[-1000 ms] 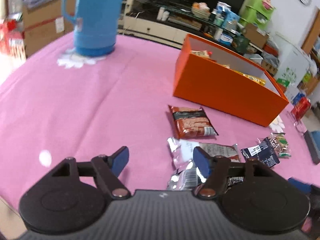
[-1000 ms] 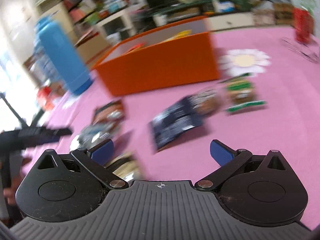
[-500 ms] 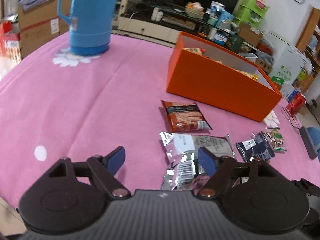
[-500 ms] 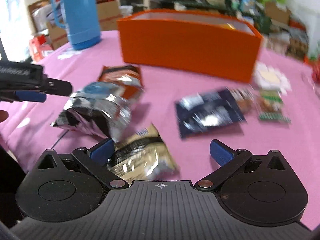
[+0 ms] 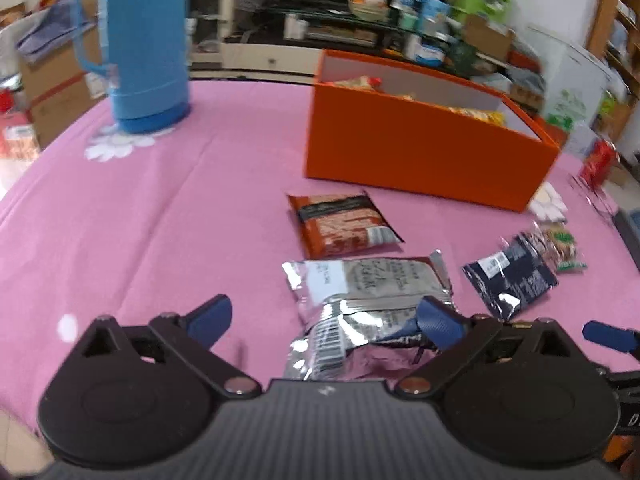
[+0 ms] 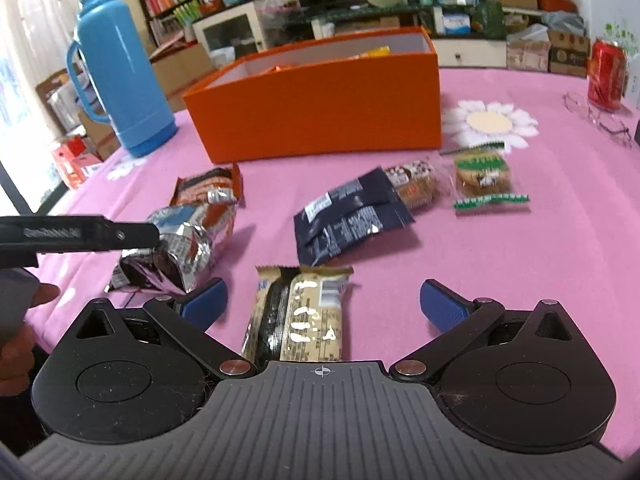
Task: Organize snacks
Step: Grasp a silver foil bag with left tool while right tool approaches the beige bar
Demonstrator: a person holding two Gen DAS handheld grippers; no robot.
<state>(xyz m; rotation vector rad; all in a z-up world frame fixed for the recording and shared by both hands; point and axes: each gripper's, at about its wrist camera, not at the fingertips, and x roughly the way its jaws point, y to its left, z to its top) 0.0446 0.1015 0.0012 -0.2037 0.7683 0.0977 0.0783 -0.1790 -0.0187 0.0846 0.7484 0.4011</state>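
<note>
Pink tablecloth [image 6: 520, 248] with daisy prints; cluttered shelves [image 6: 400, 0] behind.

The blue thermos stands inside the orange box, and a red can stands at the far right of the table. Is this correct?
Not quite. The blue thermos stands on the pink tablecloth, left of the orange box, not inside. The red can part is correct. The right wrist view shows it.

Bare pink cloth [image 5: 120, 220] fills the frame's left and centre-left. The thermos [image 5: 146, 44] blocks the upper left, the orange box [image 5: 420, 152] the upper right; snack packets [image 5: 372, 280] crowd lower right.
</note>
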